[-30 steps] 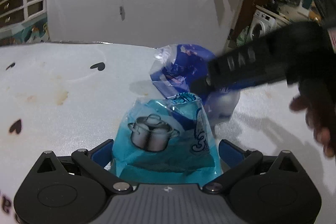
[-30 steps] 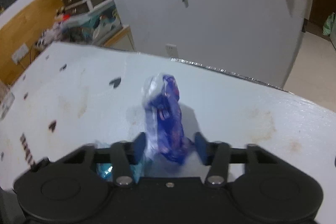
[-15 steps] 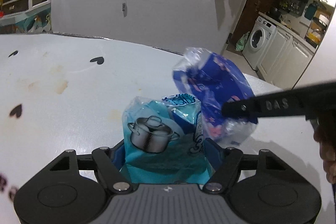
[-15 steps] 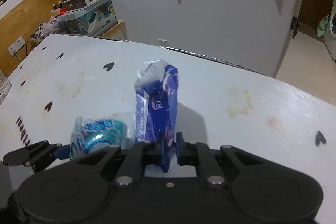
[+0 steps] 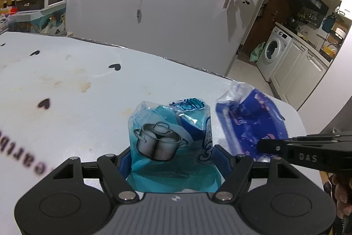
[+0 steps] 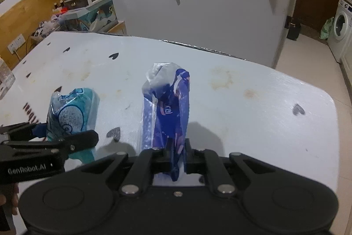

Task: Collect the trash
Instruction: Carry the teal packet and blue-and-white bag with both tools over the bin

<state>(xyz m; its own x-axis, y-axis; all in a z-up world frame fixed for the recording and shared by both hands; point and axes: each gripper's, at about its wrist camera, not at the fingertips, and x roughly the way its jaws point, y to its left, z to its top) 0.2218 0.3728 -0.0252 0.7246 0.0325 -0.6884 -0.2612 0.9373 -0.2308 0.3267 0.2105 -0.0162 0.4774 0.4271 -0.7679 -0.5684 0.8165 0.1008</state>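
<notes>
Two wrappers are being grabbed at once: the teal wrapper (image 5: 169,142) is being pinched in the left claw (image 5: 171,160), the blue wrapper (image 6: 170,111) clamped tight in the right claw (image 6: 176,155), both lifted near the surface's (image 6: 253,120) right edge, probably for binning together.

"DAS" on right tool (image 5: 308,156), "GenRobot.AI" on left tool (image 6: 26,169), "3" on teal wrapper (image 5: 171,142)

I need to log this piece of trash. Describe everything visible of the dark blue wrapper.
The dark blue wrapper is a crinkled, glossy plastic packet with white lettering and small pale specks, its top a clear, crumpled film. It stands upright and pressed flat, its lower end pinched between the shut jaws of the right gripper. It hangs above the white table, beside the teal wrapper, apart from it.
</notes>
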